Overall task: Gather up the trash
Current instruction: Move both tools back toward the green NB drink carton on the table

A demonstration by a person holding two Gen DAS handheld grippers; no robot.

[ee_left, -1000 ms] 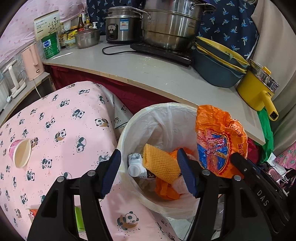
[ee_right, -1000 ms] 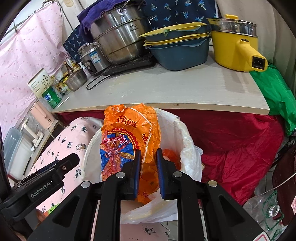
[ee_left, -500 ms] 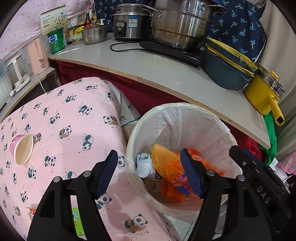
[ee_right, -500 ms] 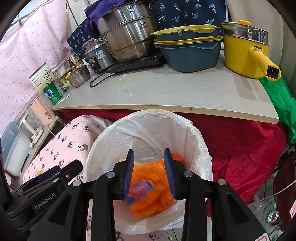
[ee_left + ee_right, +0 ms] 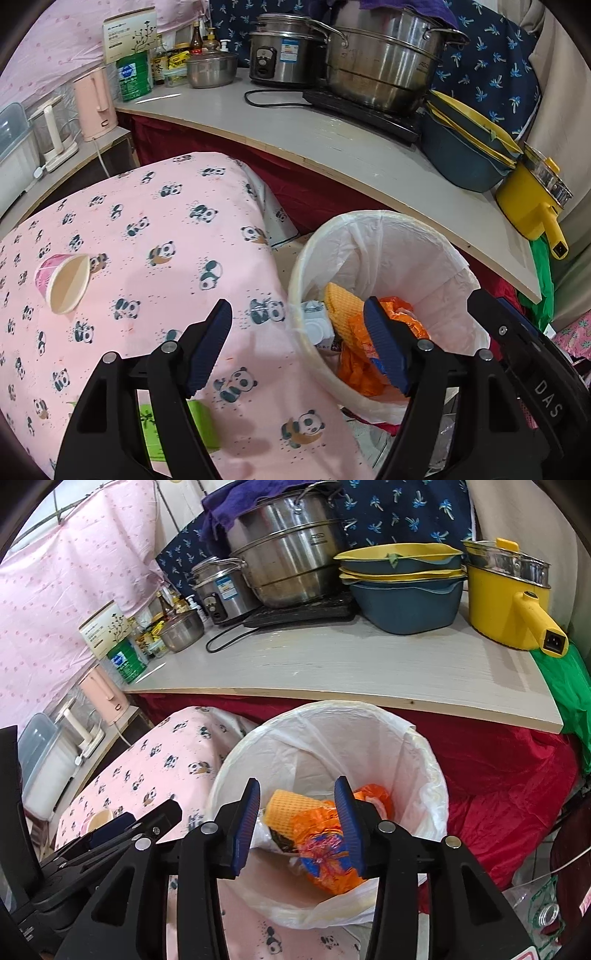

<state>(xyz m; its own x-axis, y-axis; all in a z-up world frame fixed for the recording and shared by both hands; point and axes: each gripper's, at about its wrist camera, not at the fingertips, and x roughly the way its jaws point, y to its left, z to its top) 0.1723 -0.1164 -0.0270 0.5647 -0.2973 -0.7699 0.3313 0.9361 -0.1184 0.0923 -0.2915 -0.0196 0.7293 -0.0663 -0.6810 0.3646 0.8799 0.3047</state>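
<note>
**Both jaws wide and empty over the bin**

The right gripper (image 5: 297,819) hangs over the bin (image 5: 424,760), its jaws spread wide with nothing between them. Below the gap, inside the white liner, lies the orange wrapper (image 5: 325,860), crumpled, clear of both fingers. Just beside it on the left sits a yellow mesh piece (image 5: 291,806), and more orange plastic shows behind it.

The left gripper (image 5: 297,345) is also wide open and holds nothing. Its left finger (image 5: 208,347) stands over the panda cloth (image 5: 166,221); its right finger (image 5: 384,347) stands over the bin's mouth, in front of the wrapper (image 5: 360,365). The bin's near rim runs between the two fingers.

On the cloth, well left of the left gripper, a paper cup (image 5: 62,282) lies on its side, mouth toward the camera. A green packet (image 5: 177,428) lies under the gripper's body near the cloth's front edge.

Beyond the bin, a grey surface (image 5: 369,664) carries a steel pot (image 5: 291,554), stacked basins (image 5: 402,587) and a yellow pot (image 5: 506,598).
</note>
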